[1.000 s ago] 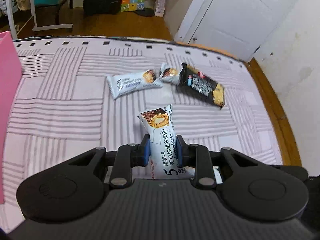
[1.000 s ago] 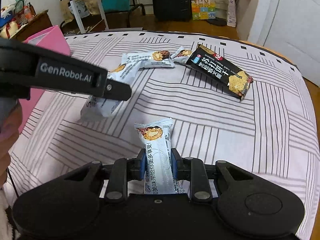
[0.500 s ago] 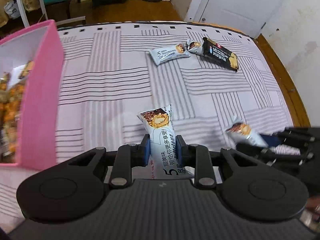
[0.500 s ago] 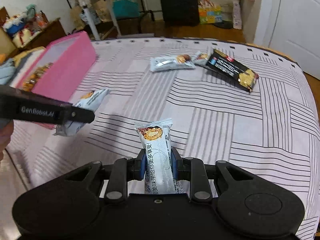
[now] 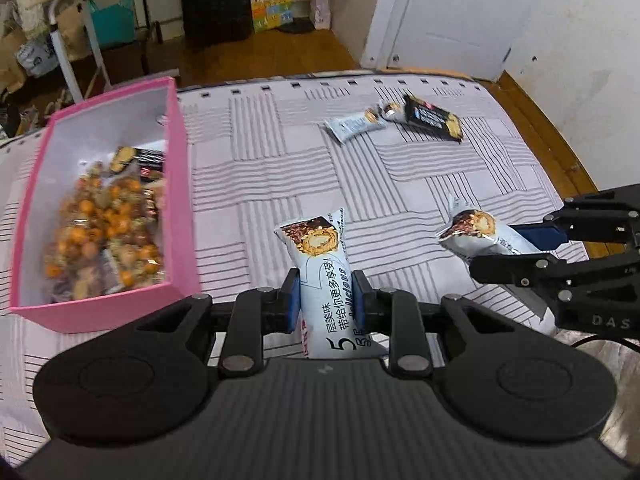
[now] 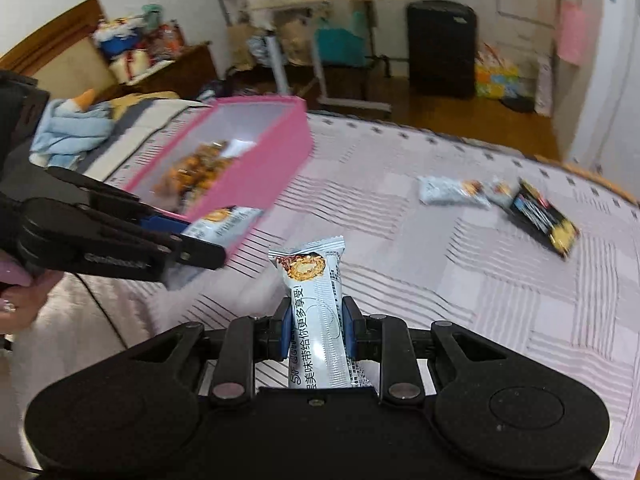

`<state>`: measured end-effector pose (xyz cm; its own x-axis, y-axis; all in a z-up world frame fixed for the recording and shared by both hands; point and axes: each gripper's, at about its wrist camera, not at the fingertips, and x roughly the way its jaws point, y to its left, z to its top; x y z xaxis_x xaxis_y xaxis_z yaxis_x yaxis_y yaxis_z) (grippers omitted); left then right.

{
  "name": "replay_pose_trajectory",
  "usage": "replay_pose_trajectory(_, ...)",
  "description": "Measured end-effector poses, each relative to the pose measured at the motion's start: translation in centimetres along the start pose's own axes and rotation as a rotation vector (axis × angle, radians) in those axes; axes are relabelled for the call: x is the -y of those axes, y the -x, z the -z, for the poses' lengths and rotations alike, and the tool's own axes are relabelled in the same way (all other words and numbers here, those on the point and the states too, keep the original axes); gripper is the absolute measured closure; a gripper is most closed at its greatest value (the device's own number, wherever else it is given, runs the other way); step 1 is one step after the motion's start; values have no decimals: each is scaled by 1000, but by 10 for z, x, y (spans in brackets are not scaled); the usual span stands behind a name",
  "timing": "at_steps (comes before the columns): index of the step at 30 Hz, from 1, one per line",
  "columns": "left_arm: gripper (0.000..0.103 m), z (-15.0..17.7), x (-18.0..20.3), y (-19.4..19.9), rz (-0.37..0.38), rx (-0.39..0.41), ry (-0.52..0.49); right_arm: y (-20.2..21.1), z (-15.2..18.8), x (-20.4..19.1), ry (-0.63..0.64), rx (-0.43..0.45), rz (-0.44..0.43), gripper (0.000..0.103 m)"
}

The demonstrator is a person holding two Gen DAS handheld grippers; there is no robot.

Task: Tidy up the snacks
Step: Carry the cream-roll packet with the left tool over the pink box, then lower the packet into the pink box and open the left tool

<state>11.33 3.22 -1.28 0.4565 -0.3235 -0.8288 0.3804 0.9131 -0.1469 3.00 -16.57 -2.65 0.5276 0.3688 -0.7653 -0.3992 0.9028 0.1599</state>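
The left gripper point(image 5: 325, 295) was closed on a white snack bar point(image 5: 322, 280), held above the striped bed point(image 5: 400, 184) just right of the pink box point(image 5: 182, 184) of snacks. The right gripper point(image 6: 316, 322) likewise clamped a second white bar point(image 6: 316, 312). Three more packets point(image 5: 394, 120) lay together, well apart, near the bed's far edge.

A lived-in bedroom: striped bed point(image 5: 280, 168), white door point(image 5: 452, 16), cluttered wooden floor point(image 6: 460, 116).
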Motion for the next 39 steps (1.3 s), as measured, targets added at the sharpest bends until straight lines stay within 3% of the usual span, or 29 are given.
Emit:
replay_pose_trajectory(12,78,1,-62,41,-63,76,58,-21,-55,-72,110,37,-118,74)
replay_pose_trajectory(18,78,-6,-104,40,-85,117,171,-55,-77,-81,83,88,-202,74)
replay_pose_trajectory(21,78,-14,-127,38,-60,135,232,-79,-88,-78,63,108,-209,74)
replay_pose_trajectory(29,78,-27,-182,-3,-97,153,374,-148,-120,-88,49,139,-170,73)
replay_pose_trajectory(35,77,-24,-217,-39,-97,150,510,-192,-129,-81,-73,125,-162,72)
replay_pose_trajectory(39,76,-23,-223,-49,-97,140,535,-206,-126,-76,-126,101,-163,69)
